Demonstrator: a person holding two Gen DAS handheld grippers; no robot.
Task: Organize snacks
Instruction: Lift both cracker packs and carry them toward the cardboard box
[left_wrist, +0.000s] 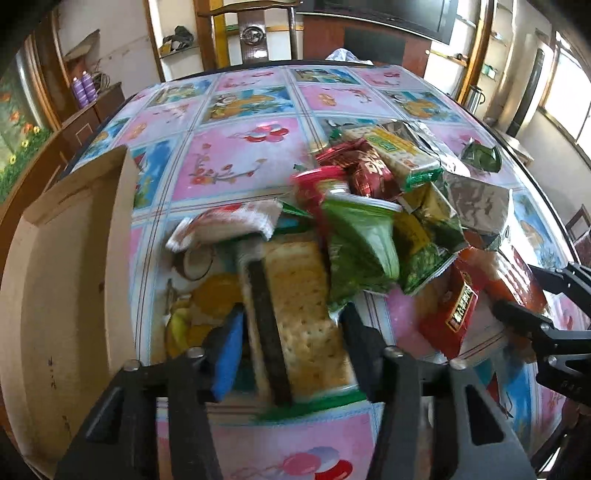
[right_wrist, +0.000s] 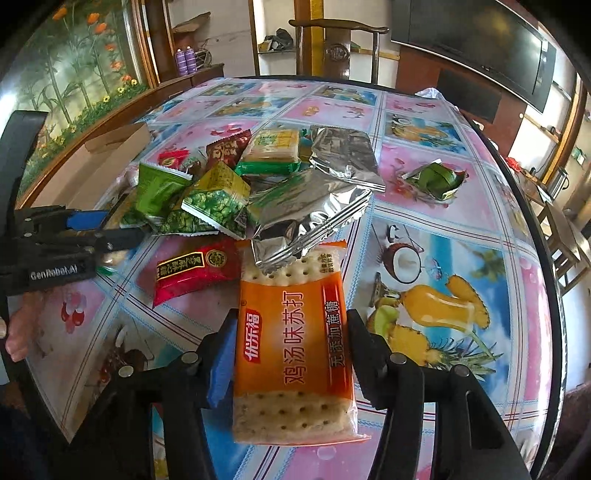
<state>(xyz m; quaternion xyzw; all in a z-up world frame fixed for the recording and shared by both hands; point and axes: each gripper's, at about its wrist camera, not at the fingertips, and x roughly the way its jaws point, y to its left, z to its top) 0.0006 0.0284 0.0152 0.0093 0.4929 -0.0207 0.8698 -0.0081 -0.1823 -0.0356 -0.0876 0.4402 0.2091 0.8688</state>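
A pile of snack packets (right_wrist: 221, 184) lies on the table, also in the left wrist view (left_wrist: 388, 192). My left gripper (left_wrist: 291, 332) is shut on a cracker packet (left_wrist: 299, 306) seen edge-on, beside an open cardboard box (left_wrist: 74, 277). My right gripper (right_wrist: 291, 339) is shut on an orange soda-cracker packet (right_wrist: 291, 339) just above the table. The left gripper shows at the left of the right wrist view (right_wrist: 92, 232). A red packet (right_wrist: 192, 269) lies between the two grippers. A silver foil packet (right_wrist: 306, 218) overlaps the orange packet's far end.
The round table (right_wrist: 461, 258) has a glossy cartoon cloth. A lone green packet (right_wrist: 436, 181) lies apart at the right. The cardboard box shows at the table's left edge (right_wrist: 92, 158). A wooden chair (right_wrist: 340, 48) stands behind the table.
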